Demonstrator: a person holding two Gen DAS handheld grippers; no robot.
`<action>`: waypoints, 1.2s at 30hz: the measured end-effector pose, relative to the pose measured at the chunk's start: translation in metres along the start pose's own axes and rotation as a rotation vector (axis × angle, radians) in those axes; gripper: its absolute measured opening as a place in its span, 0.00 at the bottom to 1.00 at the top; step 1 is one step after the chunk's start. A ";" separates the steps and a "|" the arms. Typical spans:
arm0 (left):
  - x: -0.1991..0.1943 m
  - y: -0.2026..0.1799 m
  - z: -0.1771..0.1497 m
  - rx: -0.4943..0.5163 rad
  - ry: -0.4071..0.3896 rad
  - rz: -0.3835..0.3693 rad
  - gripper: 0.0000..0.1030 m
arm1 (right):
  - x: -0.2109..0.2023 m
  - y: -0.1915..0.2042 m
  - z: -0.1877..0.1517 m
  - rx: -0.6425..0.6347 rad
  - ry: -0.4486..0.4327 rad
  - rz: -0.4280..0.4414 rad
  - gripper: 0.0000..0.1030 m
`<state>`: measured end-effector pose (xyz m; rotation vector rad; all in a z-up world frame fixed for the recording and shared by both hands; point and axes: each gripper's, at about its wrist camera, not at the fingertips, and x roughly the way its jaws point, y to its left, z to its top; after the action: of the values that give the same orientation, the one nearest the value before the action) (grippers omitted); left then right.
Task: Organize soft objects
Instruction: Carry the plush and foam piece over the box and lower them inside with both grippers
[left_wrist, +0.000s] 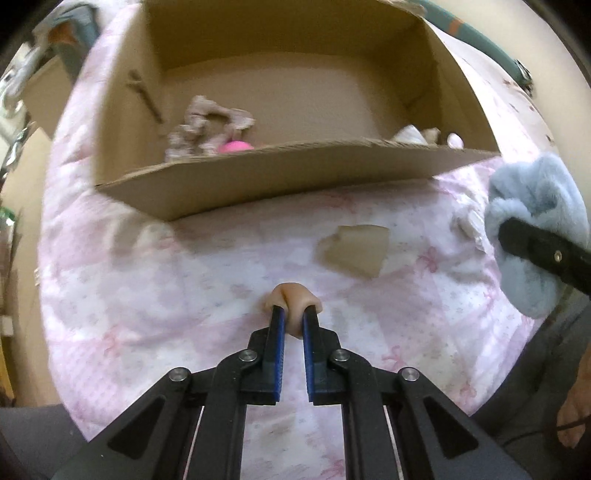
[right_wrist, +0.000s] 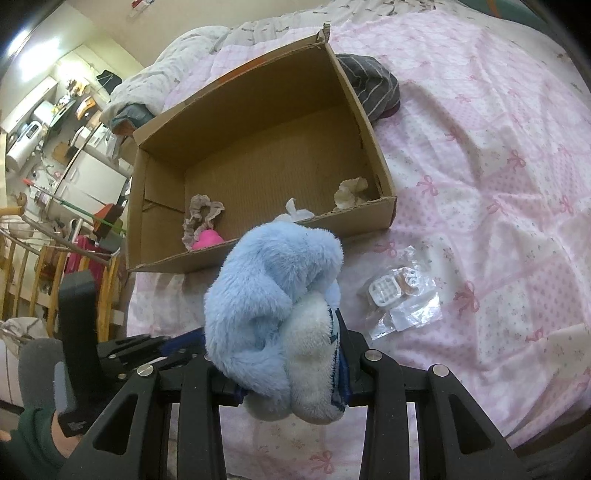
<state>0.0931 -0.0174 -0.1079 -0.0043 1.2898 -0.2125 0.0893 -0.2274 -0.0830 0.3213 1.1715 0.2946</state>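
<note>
Left gripper (left_wrist: 294, 312) pinching a small peach-coloured soft piece (left_wrist: 293, 295) between its blue pads, jaws nearly together, piece squeezed and bulging past the tips, sitting just above or on the pink patterned bedspread (left_wrist: 147, 280); contact with the cloth hard to tell. Right gripper (right_wrist: 291, 354) clamping a light blue plush toy (right_wrist: 273, 295), jaws part-way apart around its fluffy body, holding it near the front wall of the cardboard box (right_wrist: 258, 254). Already lying inside the box: a beige ruffled scrunchie (right_wrist: 201, 218), a pink soft item (right_wrist: 207, 238), a cream crumpled piece (right_wrist: 351, 192) in the right corner. Still lying outside on the bedspread: a tan scrap (left_wrist: 356, 251), a clear packet with small parts (right_wrist: 399, 299), a grey striped cloth (right_wrist: 373, 83) behind the box. Step in hand, judging by the grips: carrying both soft things over the front wall and dropping them in. Doing it well probably means lifting the peach piece clear before travelling forward, keeping the pinch firm since so little is caught, clearing the flap edge, releasing low over bare box floor. Plush likely catching on the rim if carried low; raising it first seems safer.
</note>
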 end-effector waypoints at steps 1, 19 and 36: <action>-0.001 0.000 -0.002 -0.011 -0.003 0.008 0.08 | 0.000 0.002 0.000 -0.004 0.002 0.002 0.37; -0.069 0.012 -0.006 -0.163 -0.163 0.044 0.08 | 0.004 0.019 0.000 -0.072 -0.007 0.014 0.37; -0.123 0.031 0.066 -0.153 -0.336 0.082 0.09 | -0.023 0.053 0.047 -0.072 -0.074 0.184 0.37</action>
<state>0.1286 0.0248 0.0236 -0.1133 0.9665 -0.0393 0.1211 -0.1920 -0.0258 0.3745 1.0578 0.4813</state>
